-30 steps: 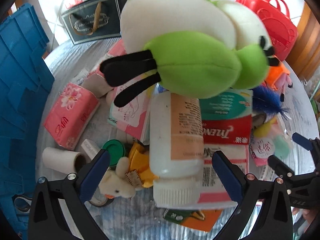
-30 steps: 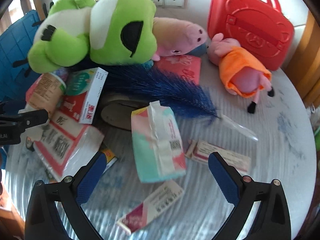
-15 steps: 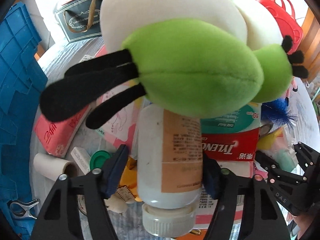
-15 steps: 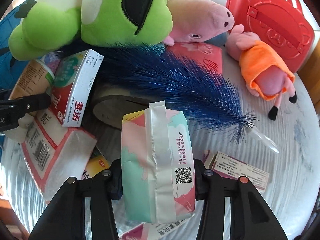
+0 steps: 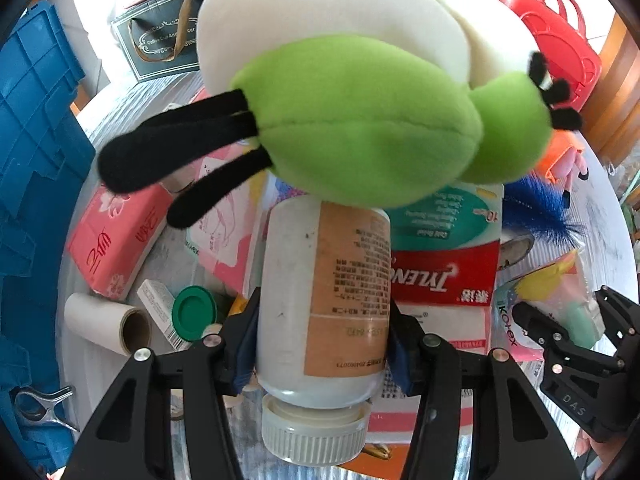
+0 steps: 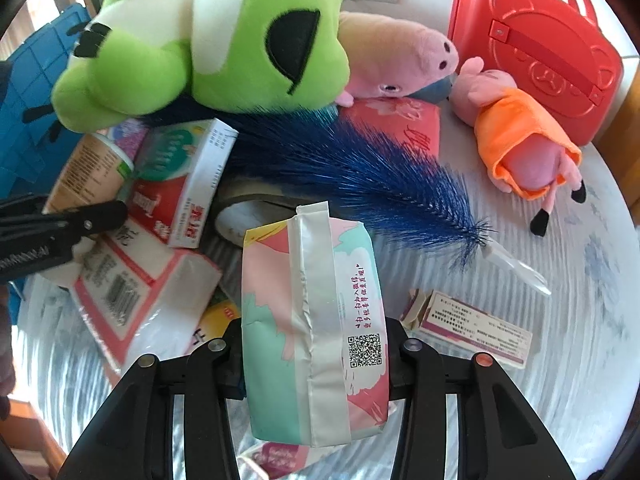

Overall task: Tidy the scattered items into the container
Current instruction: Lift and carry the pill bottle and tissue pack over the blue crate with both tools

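Note:
A white bottle (image 5: 320, 280) with a tan label lies among the clutter, its cap toward the camera and its far end under a green frog plush (image 5: 360, 120). My left gripper (image 5: 322, 344) is closing, and its blue pads press the bottle's sides. In the right wrist view a pink-and-teal tissue pack (image 6: 312, 288) sits between the closing jaws of my right gripper (image 6: 314, 360), squeezed on both sides. The blue container (image 5: 36, 160) stands at the left edge of the table.
Around the table lie a red case (image 6: 536, 48), a pig plush (image 6: 524, 144), a blue feather (image 6: 360, 172), a red-and-green medicine box (image 5: 444, 272), a pink tissue pack (image 5: 116, 236), a paper roll (image 5: 104, 324), a green lid (image 5: 194, 312) and a small carton (image 6: 472, 328).
Both grippers went from wide open to closed: the left onto the white bottle, the right onto the tissue pack. Each camera has come nearer to its item.

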### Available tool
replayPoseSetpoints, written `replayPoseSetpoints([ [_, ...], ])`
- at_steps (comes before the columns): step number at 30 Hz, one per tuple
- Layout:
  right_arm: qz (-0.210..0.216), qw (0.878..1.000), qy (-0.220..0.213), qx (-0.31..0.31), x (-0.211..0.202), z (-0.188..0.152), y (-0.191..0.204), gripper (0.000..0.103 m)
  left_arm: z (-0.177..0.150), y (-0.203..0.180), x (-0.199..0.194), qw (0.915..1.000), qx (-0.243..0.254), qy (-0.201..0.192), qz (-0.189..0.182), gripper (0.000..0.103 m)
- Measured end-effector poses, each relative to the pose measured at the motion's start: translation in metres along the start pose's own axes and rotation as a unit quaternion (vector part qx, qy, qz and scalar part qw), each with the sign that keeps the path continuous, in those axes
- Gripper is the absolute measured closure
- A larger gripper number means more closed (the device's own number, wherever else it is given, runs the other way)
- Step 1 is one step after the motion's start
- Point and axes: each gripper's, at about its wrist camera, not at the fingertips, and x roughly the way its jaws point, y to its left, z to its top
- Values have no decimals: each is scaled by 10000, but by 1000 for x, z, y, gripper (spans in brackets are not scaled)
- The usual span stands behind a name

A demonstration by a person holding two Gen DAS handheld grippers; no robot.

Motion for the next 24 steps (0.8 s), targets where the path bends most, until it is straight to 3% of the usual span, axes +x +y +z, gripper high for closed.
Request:
replayPoseSetpoints([
  [15,-20,9996,-206,193,-78,-10,11,59,-5,5,-60,9994,-94,-258,-229,51],
  [24,-144,9989,-378,247,-134,0,2,59,8,5,-123,9966,13,-736,-377,51],
])
